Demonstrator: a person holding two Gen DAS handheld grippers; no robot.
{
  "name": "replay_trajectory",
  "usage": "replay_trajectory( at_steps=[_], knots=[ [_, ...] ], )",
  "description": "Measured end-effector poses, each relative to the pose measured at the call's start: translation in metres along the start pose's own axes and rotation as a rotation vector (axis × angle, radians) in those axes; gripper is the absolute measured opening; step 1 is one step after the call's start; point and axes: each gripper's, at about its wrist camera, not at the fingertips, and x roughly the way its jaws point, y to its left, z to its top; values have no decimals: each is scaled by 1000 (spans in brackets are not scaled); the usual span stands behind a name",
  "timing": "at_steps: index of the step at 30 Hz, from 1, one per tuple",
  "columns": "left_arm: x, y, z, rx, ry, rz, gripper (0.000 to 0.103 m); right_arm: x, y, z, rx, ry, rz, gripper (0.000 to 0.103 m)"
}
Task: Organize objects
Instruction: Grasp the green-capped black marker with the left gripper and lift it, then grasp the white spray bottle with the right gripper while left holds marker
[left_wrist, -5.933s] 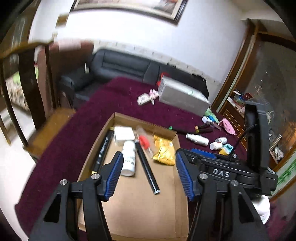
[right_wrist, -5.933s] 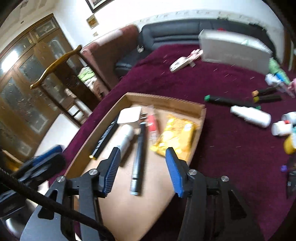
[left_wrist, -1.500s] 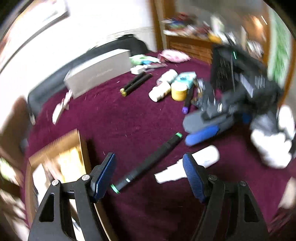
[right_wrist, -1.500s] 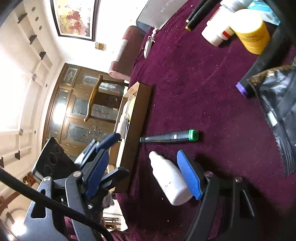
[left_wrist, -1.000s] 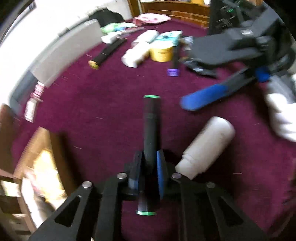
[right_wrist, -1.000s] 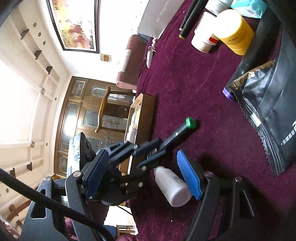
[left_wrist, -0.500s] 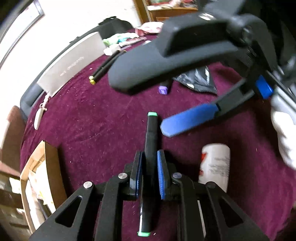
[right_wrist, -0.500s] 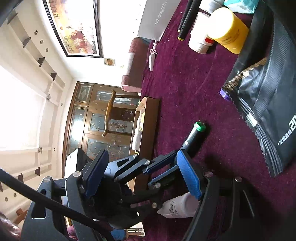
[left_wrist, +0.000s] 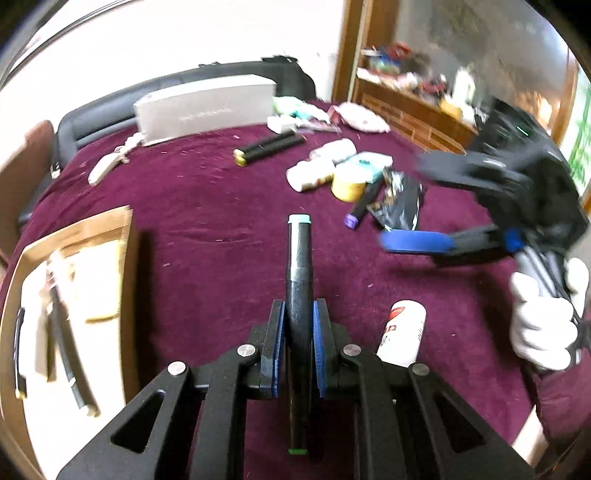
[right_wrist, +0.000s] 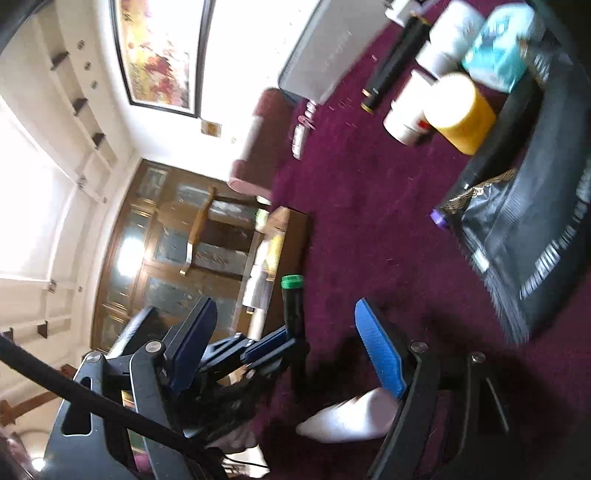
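Between left hand-held gripper (left_wrist: 297, 328) pads, green-capped black marker (left_wrist: 298, 254).

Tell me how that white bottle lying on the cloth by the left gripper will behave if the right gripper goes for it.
The white bottle lies on its side and looks round, so a nudge would probably roll it across the maroon cloth. It looks like smooth plastic, likely light and rigid. The open right gripper should probably close across its body.

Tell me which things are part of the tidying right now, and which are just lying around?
In use: left gripper, black marker, cardboard box, white bottle.
Lying around: yellow tub, black packet, grey box.
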Motion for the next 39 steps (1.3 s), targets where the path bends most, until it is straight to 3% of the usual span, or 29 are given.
replay_trajectory(
  at_steps=[6,9,12,15,23,29,30,32,39],
  knots=[
    [-28,22,-14,-96,-87,-51,11,-21,34,-55,-19,10,-218,79],
    [-41,31,-23,-145,-142,-95,11,-6,34,-74,-23,31,-361,79],
    [-56,39,-30,-163,-189,-123,11,14,32,-78,-25,42,-447,79],
    [-76,44,-37,-164,-243,-135,11,38,37,-77,-84,49,-596,79],
    [-113,59,-43,-159,-382,-141,11,82,42,-74,-204,38,-913,60],
    [-119,72,-46,-179,-415,-134,11,98,49,-86,-347,30,-1102,33],
    [-119,73,-47,-182,-418,-130,11,99,49,-86,-357,25,-1115,27],
    [-122,79,-49,-193,-426,-126,11,92,48,-85,-347,7,-1079,27],
    [-135,95,-62,-213,-448,-101,11,73,60,-79,-288,-67,-859,27]
  ],
)
